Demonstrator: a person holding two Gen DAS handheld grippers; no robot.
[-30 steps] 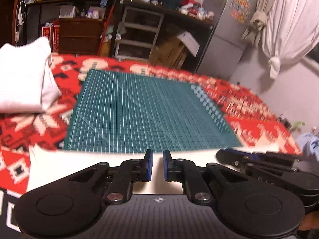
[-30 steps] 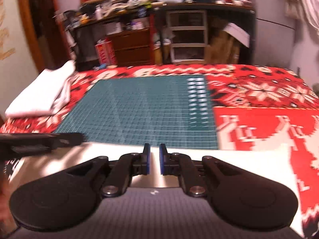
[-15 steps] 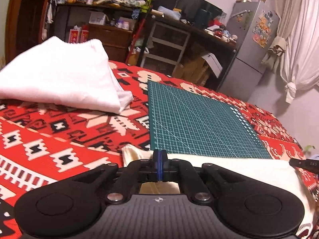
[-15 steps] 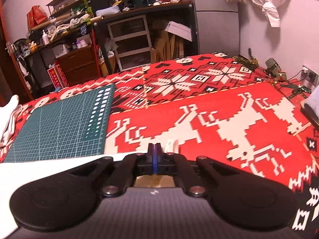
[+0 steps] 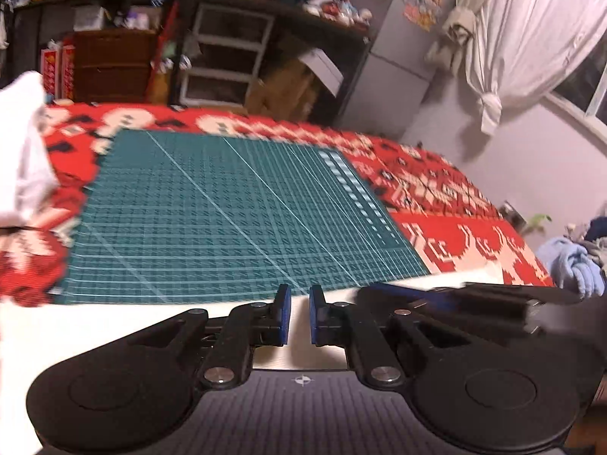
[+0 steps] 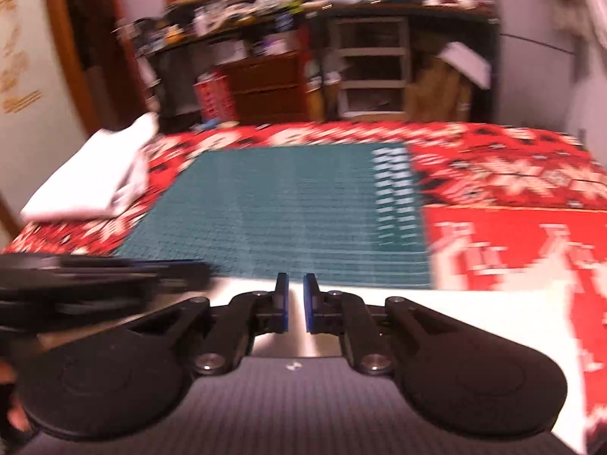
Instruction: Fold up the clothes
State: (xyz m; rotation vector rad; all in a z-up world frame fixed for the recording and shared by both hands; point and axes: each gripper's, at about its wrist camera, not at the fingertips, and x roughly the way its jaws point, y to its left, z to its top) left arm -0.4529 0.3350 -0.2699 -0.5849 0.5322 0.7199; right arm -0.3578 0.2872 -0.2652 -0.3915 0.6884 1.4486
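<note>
Half a second ago each black hand-held gripper was pinched shut at an outer end of the flat cream garment (image 5: 114, 337). Now the left hand-held gripper (image 5: 297, 314) and right hand-held gripper (image 6: 294, 309) sit side by side over its middle, jaws opening and empty. The garment lies flat at the green cutting mat's (image 5: 227, 220) near edge, so the next fold likely starts here.

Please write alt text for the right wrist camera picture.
Black right gripper with blue pads, empty jaws opening, above a flat white cloth by a green cutting mat on a red patterned blanket; folded white garment far left.
</note>
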